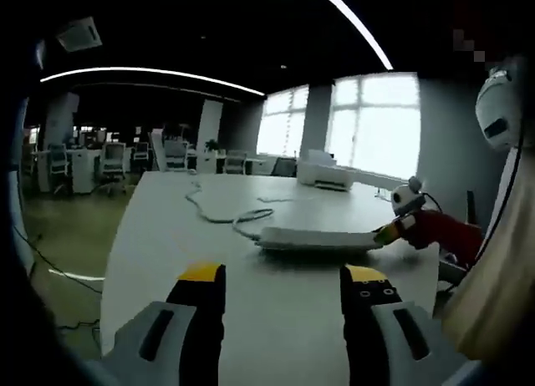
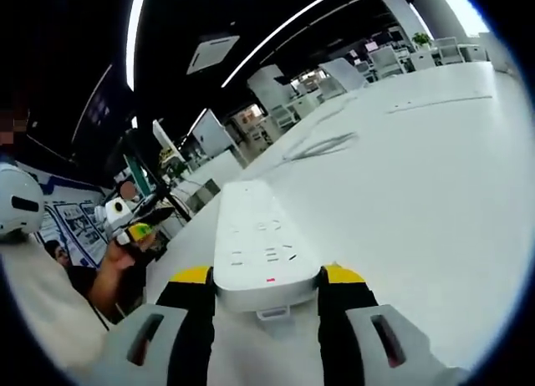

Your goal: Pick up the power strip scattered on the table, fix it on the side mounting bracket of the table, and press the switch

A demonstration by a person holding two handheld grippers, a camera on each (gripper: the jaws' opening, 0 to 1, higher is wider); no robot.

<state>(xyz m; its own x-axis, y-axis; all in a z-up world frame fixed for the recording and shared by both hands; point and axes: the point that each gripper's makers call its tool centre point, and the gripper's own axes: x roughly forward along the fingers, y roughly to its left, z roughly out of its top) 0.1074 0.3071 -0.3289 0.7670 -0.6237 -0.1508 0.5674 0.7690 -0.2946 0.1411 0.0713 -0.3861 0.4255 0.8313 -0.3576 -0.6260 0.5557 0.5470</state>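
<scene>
- The left gripper point(image 1: 282, 284) hangs over the near part of the white table point(image 1: 167, 236), its jaws spread with nothing between them.
- Farther right on the table lies the white power strip point(image 1: 318, 238), cord point(image 1: 219, 215) trailing away.
- The right gripper point(image 2: 267, 277) pinches the strip's near end point(image 2: 255, 248).

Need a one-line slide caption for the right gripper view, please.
Right gripper, yellow-tipped black jaws closed on the end of a white rectangular power strip lying on a white table.
</scene>
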